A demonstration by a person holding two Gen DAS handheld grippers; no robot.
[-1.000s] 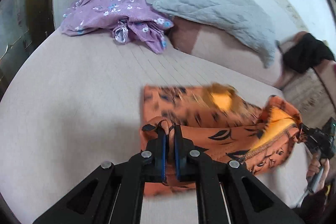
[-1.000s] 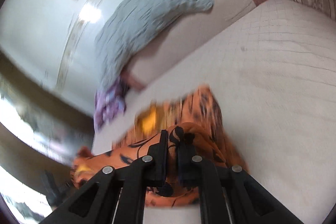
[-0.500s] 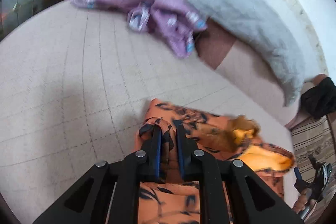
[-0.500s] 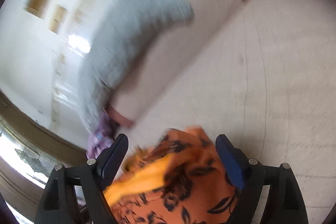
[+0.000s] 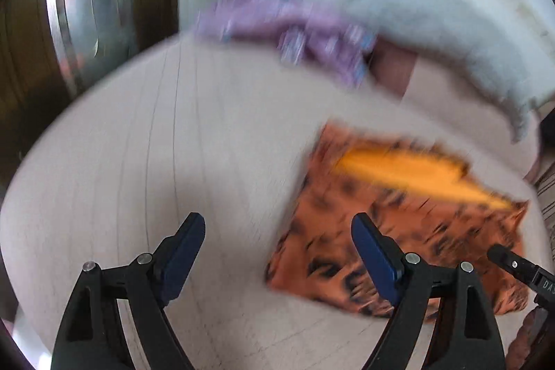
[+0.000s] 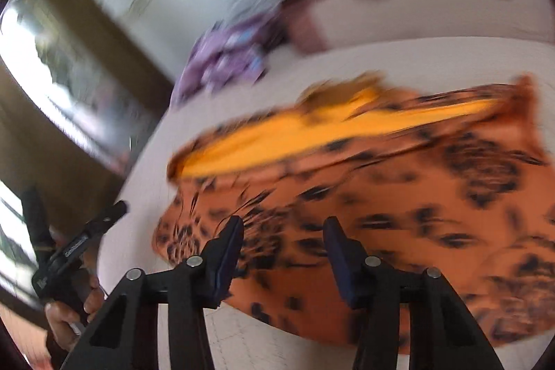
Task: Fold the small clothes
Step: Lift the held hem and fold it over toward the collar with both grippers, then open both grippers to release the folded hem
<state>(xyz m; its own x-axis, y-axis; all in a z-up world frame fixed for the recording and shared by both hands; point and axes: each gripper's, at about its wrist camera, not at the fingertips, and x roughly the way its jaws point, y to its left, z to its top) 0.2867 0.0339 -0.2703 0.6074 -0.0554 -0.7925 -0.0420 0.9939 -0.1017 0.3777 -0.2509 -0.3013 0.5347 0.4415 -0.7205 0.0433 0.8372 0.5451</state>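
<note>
Left wrist view: the left gripper (image 5: 277,241) gapes wide over bare bed (image 5: 138,169), the orange patterned garment (image 5: 399,231) lying flat just right of it; a purple floral garment (image 5: 295,30) sits far off.

Right wrist view: the right gripper (image 6: 282,243) stands open above the orange patterned garment's near edge.

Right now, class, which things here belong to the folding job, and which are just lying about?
Job: orange patterned garment; purple floral garment, probably next; left gripper; right gripper.

Lying about: grey pillow; bed.
</note>
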